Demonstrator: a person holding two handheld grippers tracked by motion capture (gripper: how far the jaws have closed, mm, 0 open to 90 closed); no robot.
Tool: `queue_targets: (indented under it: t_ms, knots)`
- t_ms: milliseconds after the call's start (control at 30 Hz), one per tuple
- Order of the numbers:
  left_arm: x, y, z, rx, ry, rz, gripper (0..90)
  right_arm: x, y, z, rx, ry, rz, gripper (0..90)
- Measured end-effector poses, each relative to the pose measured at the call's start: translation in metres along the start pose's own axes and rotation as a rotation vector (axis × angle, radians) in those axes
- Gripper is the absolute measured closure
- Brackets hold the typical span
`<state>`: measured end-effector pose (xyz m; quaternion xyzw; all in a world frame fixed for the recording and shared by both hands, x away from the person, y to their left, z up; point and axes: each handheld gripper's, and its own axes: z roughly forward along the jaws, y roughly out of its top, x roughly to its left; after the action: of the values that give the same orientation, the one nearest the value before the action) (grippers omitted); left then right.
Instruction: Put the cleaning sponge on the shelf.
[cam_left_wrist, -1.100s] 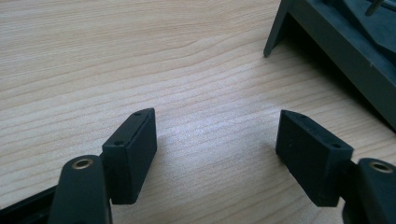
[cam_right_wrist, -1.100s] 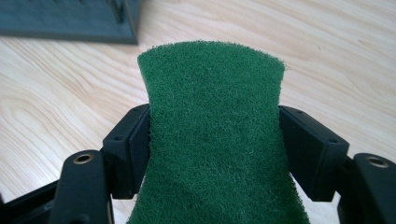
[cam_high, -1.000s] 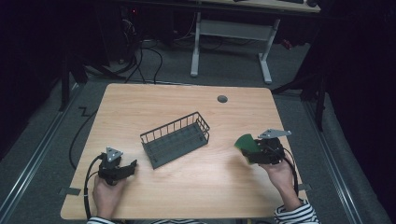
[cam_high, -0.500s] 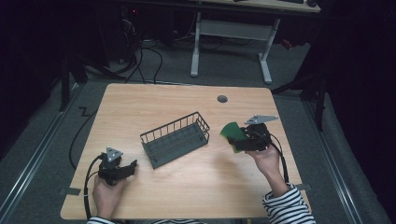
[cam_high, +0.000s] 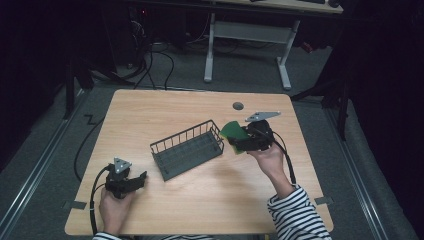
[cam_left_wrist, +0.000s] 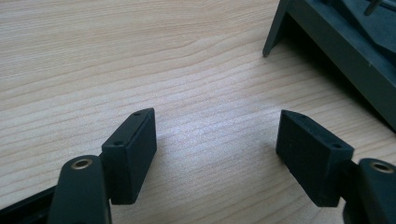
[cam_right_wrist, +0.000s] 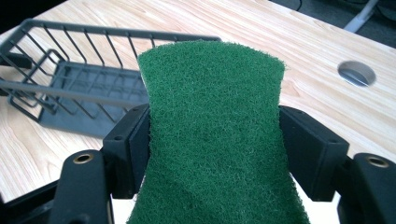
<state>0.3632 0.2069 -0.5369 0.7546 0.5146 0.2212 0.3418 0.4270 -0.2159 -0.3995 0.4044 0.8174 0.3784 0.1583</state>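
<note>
The right gripper (cam_high: 239, 142) is clamping a green fibrous scouring pad (cam_right_wrist: 215, 135) between its two black jaws, the pad bowing slightly under the squeeze. Over the last second it has been travelling from the right edge of the light wooden table (cam_high: 175, 107) toward the middle, and it is now hanging just beside the right end of the dark wire basket (cam_high: 186, 149), the pad's edge nearly over the rim. That approach suggests the pad is being carried for a drop into the basket, which is lying empty so far. The left gripper (cam_left_wrist: 217, 140) is resting low over the table near the basket's other end, unmoved, its jaws spread wide apart and holding nothing.
</note>
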Motion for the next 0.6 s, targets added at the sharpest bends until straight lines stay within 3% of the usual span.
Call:
queue_targets:
  t_ms: [267,600]
  knots:
    - [0.0,0.0,0.0,0.0,0.0,0.0,29.3,0.013,0.024,0.017,-0.011,0.03,-0.012,30.6]
    - [0.0,0.0,0.0,0.001,0.0,0.0,29.3,0.022,0.039,0.035,-0.005,0.048,-0.013,30.6]
